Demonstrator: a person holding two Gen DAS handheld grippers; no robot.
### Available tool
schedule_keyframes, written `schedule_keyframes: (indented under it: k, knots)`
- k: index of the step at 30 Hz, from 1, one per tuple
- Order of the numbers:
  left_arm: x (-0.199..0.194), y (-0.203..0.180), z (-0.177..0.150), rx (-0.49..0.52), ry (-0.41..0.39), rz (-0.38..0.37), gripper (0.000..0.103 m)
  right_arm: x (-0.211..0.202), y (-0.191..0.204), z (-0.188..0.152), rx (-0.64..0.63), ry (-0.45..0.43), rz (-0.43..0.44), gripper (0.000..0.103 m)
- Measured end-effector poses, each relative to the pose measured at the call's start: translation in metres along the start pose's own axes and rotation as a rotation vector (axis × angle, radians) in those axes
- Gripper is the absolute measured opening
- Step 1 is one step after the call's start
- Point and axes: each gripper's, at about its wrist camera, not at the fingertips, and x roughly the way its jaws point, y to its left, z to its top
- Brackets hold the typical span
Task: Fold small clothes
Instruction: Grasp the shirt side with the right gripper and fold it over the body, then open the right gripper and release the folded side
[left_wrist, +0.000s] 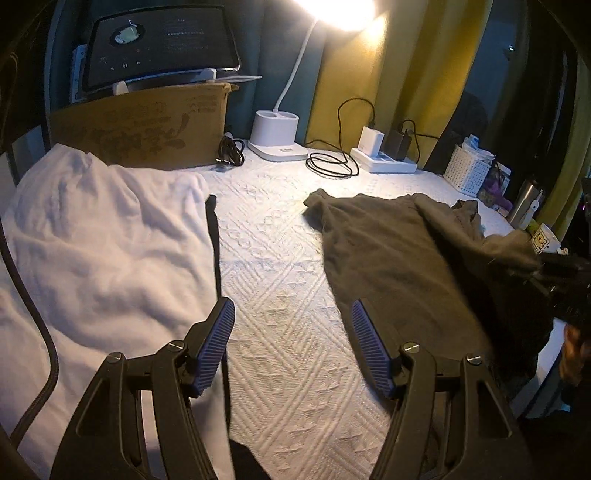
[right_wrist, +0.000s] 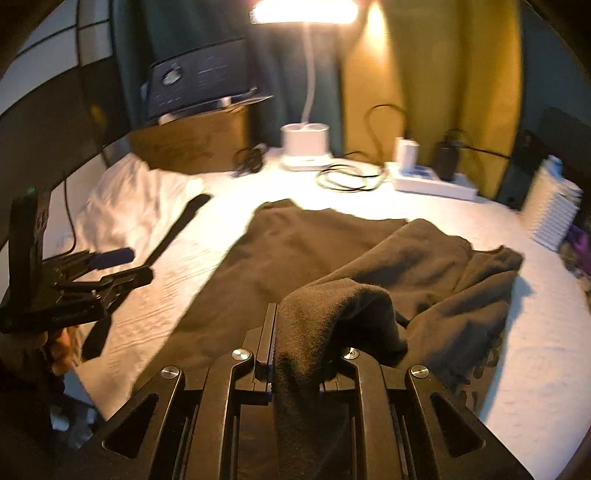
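Observation:
A dark olive-grey shirt (left_wrist: 391, 251) lies spread on the white quilted table cover, partly folded over itself; it fills the middle of the right wrist view (right_wrist: 317, 243). My right gripper (right_wrist: 295, 332) is shut on a bunched edge of this shirt and holds it lifted above the rest; it shows at the right edge of the left wrist view (left_wrist: 554, 273). My left gripper (left_wrist: 291, 332) is open and empty above the bare cover, left of the shirt; it also shows at the left of the right wrist view (right_wrist: 122, 266). A white garment (left_wrist: 99, 240) lies at the left.
A cardboard box (left_wrist: 147, 129) with a dark device on top stands at the back left. A white desk lamp base (left_wrist: 275, 136), coiled cables (left_wrist: 332, 166) and a power strip (left_wrist: 384, 158) line the back. A white basket (left_wrist: 467, 171), a steel bottle (left_wrist: 526, 203) and a mug (left_wrist: 545, 240) sit at the right.

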Motion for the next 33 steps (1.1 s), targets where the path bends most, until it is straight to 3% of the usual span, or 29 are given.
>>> schedule_keyframes:
  k: [9, 17, 21, 22, 26, 31, 33]
  knots:
    - [-0.009, 0.007, 0.004, -0.003, -0.015, 0.028, 0.066, 0.03, 0.045, -0.014, -0.095, 0.09, 0.079, 0.016]
    - [-0.01, -0.003, 0.008, 0.019, 0.002, 0.026, 0.066, 0.043, 0.059, -0.035, -0.135, 0.162, 0.104, 0.016]
    - [-0.014, -0.008, 0.012, 0.022, -0.002, 0.029, 0.066, 0.042, 0.065, -0.043, -0.162, 0.176, 0.11, 0.021]
    - [-0.015, -0.01, 0.012, 0.024, -0.004, 0.032, 0.066, 0.042, 0.066, -0.045, -0.166, 0.177, 0.114, 0.024]
    - [-0.018, -0.017, 0.016, 0.042, -0.005, 0.044, 0.066, 0.031, 0.069, -0.05, -0.172, 0.163, 0.187, 0.058]
    - [-0.023, -0.031, 0.026, 0.063, -0.01, 0.067, 0.066, 0.003, 0.061, -0.051, -0.166, 0.124, 0.223, 0.064]
    - [-0.021, -0.039, 0.031, 0.079, -0.006, 0.07, 0.066, -0.012, 0.049, -0.049, -0.143, 0.09, 0.214, 0.079]
